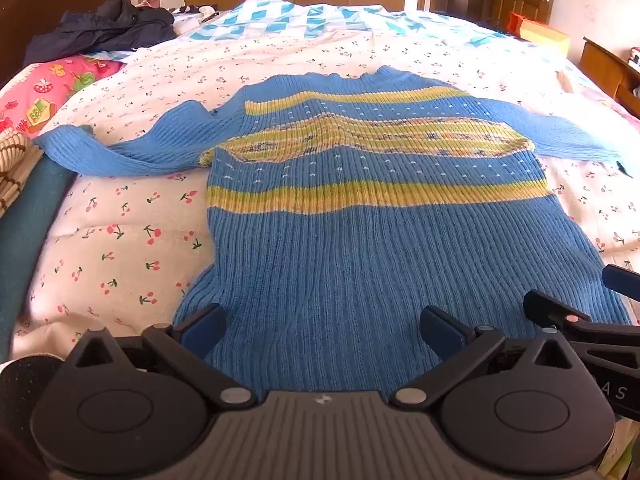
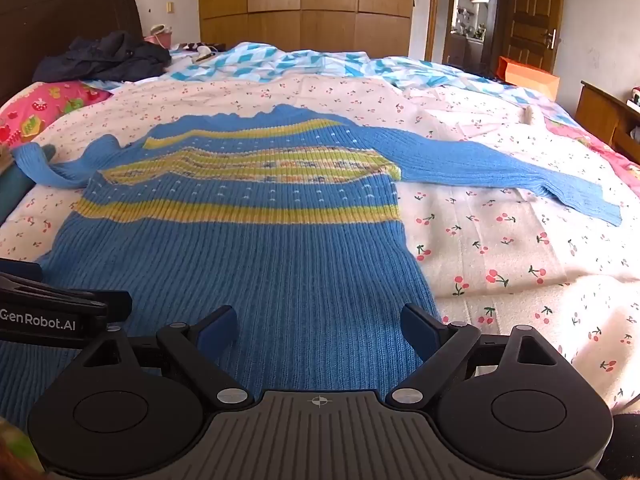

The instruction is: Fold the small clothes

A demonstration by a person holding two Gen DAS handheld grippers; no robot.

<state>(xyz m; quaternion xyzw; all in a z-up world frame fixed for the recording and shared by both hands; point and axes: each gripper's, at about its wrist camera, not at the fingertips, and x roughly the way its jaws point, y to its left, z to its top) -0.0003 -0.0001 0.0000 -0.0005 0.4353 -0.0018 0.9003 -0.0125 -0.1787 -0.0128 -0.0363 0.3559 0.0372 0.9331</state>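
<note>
A blue ribbed knit sweater [image 1: 352,248] with yellow stripes lies flat on the bed, collar away from me, both sleeves spread sideways. In the left wrist view my left gripper [image 1: 322,330] hovers over the hem's left part, jaws wide apart, nothing between the pads. The right gripper's fingers [image 1: 560,316] show at that view's right edge. In the right wrist view the sweater [image 2: 240,256] fills the middle, its right sleeve [image 2: 500,172] stretching right. My right gripper [image 2: 318,326] is open above the hem's right part, pads clear of the knit. The left gripper's body [image 2: 48,312] shows at the left.
The bed carries a white cherry-print quilt [image 1: 132,240] under the sweater and a blue-and-white patterned cover [image 1: 288,20] behind it. A dark jacket [image 1: 104,28] and a pink pillow [image 1: 52,88] lie far left. Wooden wardrobes, a door and an orange box [image 2: 528,76] stand beyond.
</note>
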